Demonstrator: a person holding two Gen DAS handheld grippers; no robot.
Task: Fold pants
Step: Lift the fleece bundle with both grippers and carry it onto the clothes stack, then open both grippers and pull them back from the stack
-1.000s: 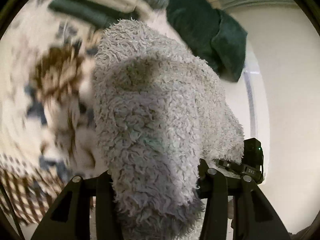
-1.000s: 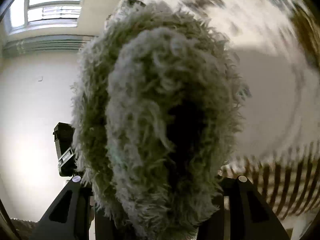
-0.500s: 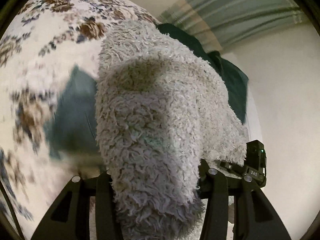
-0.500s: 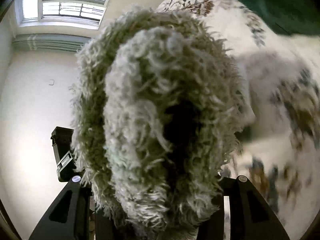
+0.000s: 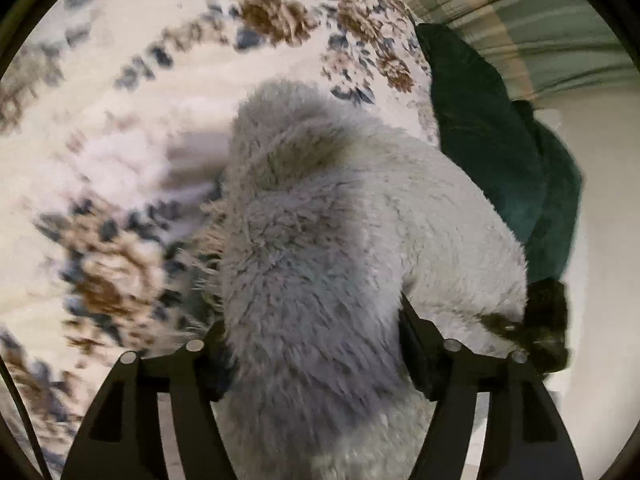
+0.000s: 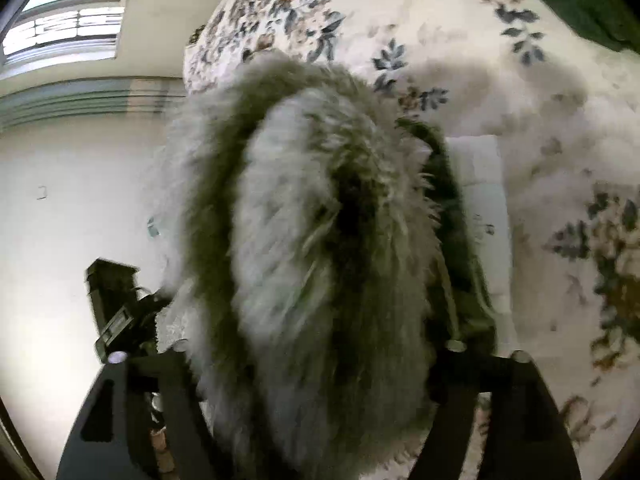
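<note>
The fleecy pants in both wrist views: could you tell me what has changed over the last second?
Both hand-held grippers swung the fleecy pants across the floral bedspread: the folded clothes seen at first have left the left wrist view, and the dark green fabric has shifted. Unchanged: the left hand-held gripper and right hand-held gripper stay clamped on the pants.

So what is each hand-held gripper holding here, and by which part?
Both clamp the fluffy grey pants: left hand-held gripper and right hand-held gripper each pinch a bunched fold; which part cannot be told.
</note>
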